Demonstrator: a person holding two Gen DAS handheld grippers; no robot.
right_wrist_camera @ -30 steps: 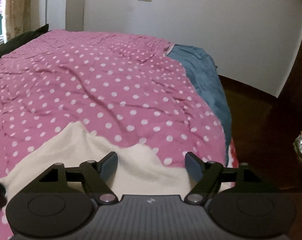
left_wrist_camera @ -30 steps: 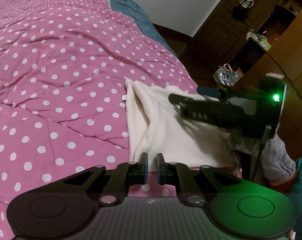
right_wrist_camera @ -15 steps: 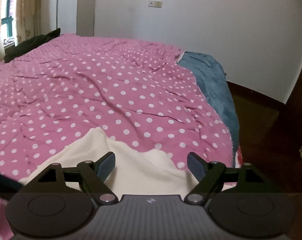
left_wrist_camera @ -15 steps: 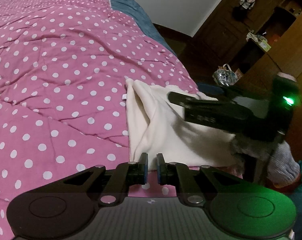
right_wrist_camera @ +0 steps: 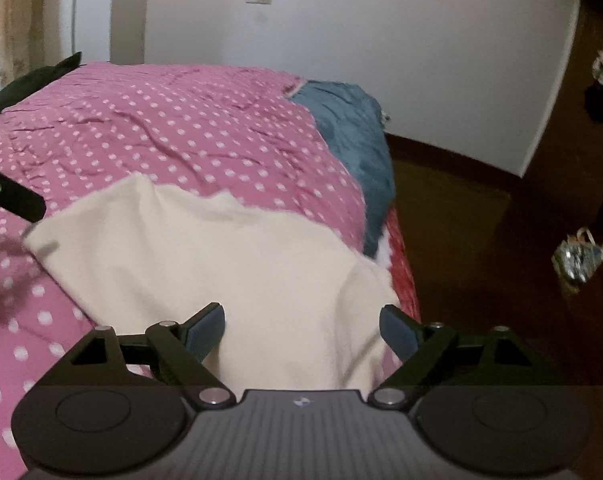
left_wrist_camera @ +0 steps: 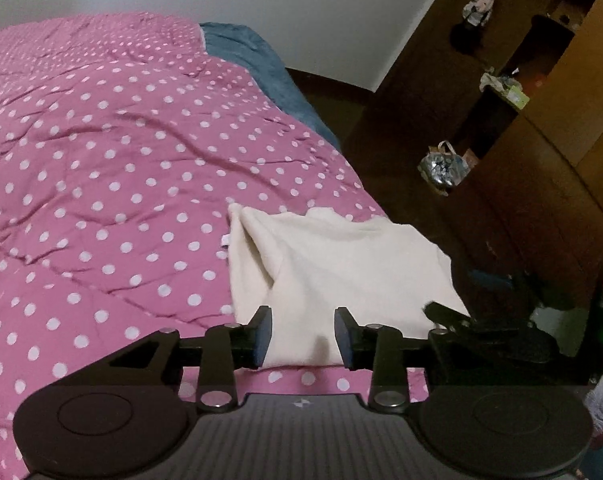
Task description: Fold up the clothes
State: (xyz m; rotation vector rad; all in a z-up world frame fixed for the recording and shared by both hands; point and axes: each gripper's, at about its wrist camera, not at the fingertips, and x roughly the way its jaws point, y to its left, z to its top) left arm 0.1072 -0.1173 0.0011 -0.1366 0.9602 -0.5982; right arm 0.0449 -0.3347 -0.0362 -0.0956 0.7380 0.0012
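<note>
A cream folded garment (left_wrist_camera: pixel 341 264) lies on the pink dotted quilt (left_wrist_camera: pixel 101 184) near the bed's right edge. My left gripper (left_wrist_camera: pixel 302 336) is open, its pads either side of the garment's near edge. In the left wrist view the right gripper (left_wrist_camera: pixel 497 340) sits low at the garment's near right corner. Seen from the right wrist, the cream garment (right_wrist_camera: pixel 229 264) fills the middle, and my right gripper (right_wrist_camera: pixel 302 330) is open wide over its near part. A dark tip of the left gripper (right_wrist_camera: pixel 13 198) shows at the far left.
A blue blanket (right_wrist_camera: pixel 349 140) lies along the bed's far right side, with red fabric (right_wrist_camera: pixel 401 264) below it. Dark wooden wardrobes (left_wrist_camera: pixel 541 120) and a shiny bag (left_wrist_camera: pixel 441 168) on the floor stand to the right. White wall (right_wrist_camera: pixel 341 40) behind.
My left gripper has opened from shut. The right gripper has pulled back off the garment toward its near right corner and stays open.
</note>
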